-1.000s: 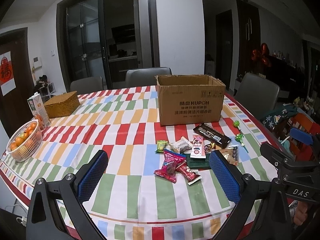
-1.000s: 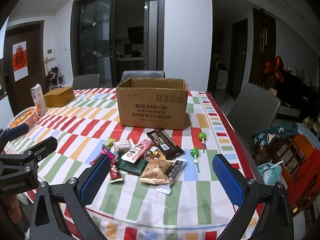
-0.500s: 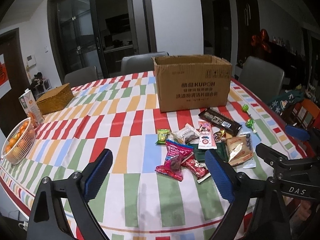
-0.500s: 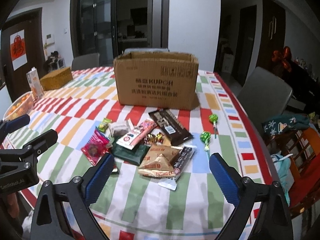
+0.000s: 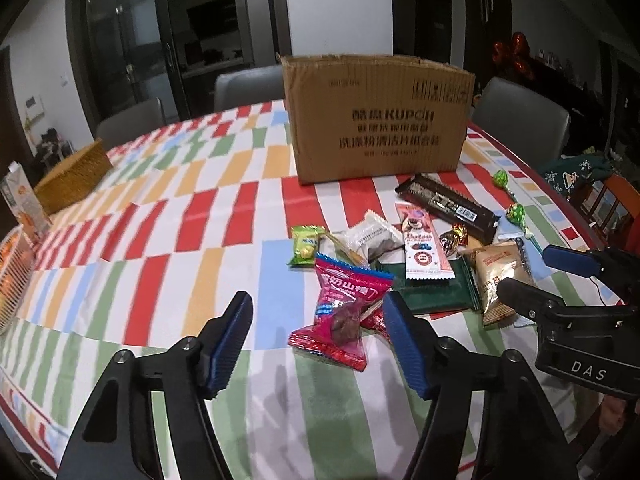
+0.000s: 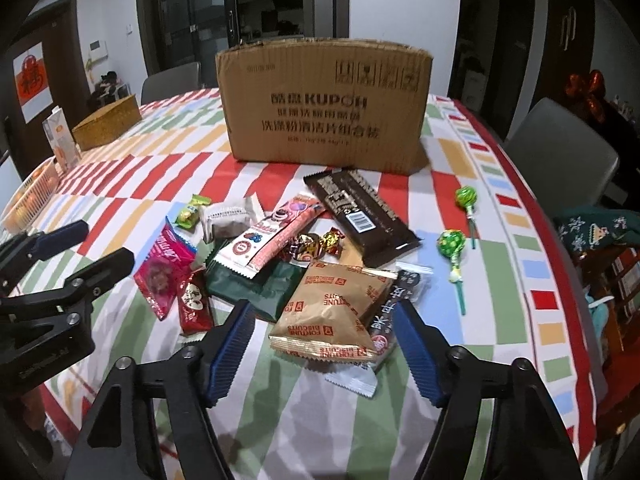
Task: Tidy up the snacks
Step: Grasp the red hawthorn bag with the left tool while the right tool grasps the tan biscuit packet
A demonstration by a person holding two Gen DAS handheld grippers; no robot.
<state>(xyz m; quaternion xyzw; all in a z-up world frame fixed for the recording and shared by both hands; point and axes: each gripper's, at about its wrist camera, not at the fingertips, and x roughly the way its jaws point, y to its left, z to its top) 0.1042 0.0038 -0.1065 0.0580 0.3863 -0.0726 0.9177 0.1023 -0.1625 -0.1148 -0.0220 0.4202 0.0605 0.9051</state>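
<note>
Several wrapped snacks lie in a heap on the striped tablecloth in front of a brown cardboard box (image 5: 376, 116) (image 6: 324, 104). My left gripper (image 5: 316, 320) hangs low over the near edge of the heap, its jaws closing, with the red-pink candy packet (image 5: 340, 312) between the blue pads but not pressed. My right gripper (image 6: 324, 320) hovers with its jaws closing around the tan fortune-biscuit bag (image 6: 332, 312), pads apart from it. Also in the heap are a dark chocolate bar (image 6: 360, 212), a pink-white wafer stick (image 6: 276, 236), a dark green packet (image 6: 256, 288) and two green lollipops (image 6: 452, 248).
At the far left stand a woven box (image 5: 72, 180), a juice carton (image 5: 22, 204) and a white basket of oranges (image 5: 8, 276). Grey chairs (image 6: 560, 156) ring the round table. The table's red edge (image 6: 560, 280) runs close on the right, with a dark green cloth (image 6: 600, 228) beyond.
Both grippers have come down and forward toward the snack heap, and their jaws have narrowed. The snacks and the box have not moved.
</note>
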